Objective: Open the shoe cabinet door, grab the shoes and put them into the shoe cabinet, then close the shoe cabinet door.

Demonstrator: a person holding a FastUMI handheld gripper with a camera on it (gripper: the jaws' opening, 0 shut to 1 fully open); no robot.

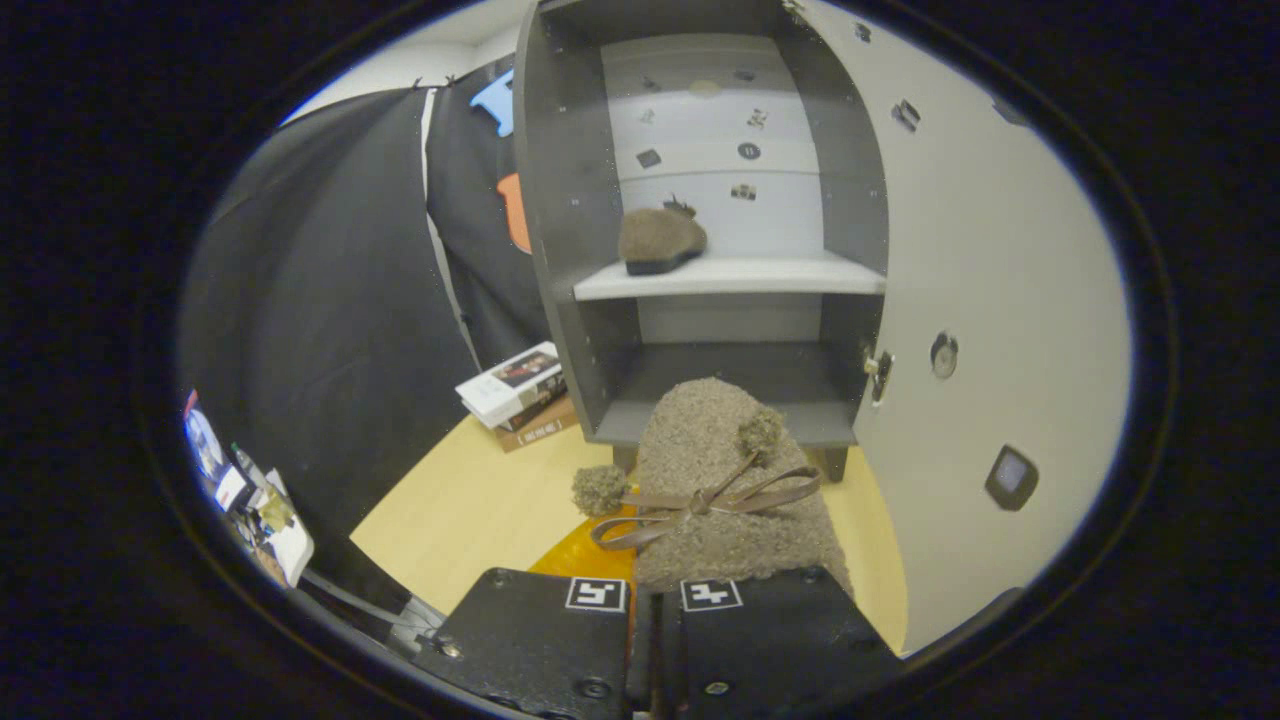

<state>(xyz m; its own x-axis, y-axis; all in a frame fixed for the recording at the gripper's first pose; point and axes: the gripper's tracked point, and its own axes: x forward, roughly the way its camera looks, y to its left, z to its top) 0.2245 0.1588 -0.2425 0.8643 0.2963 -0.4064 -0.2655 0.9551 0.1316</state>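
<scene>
Between the jaws, which are pressed nearly together on its heel edge, hangs a brown fuzzy shoe with a ribbon bow and two pompoms, its toe pointing toward the open shoe cabinet. Both fingers appear to bear on the shoe's rim, so I judge it pinched, not merely resting there. Its mate, the other brown shoe, already sits on the middle shelf, toward that shelf's left end. The cabinet door stands swung wide to the right, its hinge showing at the cabinet's edge.

The step in hand looks like carrying the second shoe in: door opened, one shoe stowed, this one on its way. Next comes lifting it to the shelf beside its mate, or sliding it into the lower compartment just ahead (the nearer choice), then letting go and swinging the door shut. The loose bow and pompoms could snag on the shelf lip.

Beside the cabinet, on the pale wood desk, lies a stack of books; their cover print is too small to read. Square coded markers sit on the fingers, but no brand or legible writing appears anywhere.
</scene>
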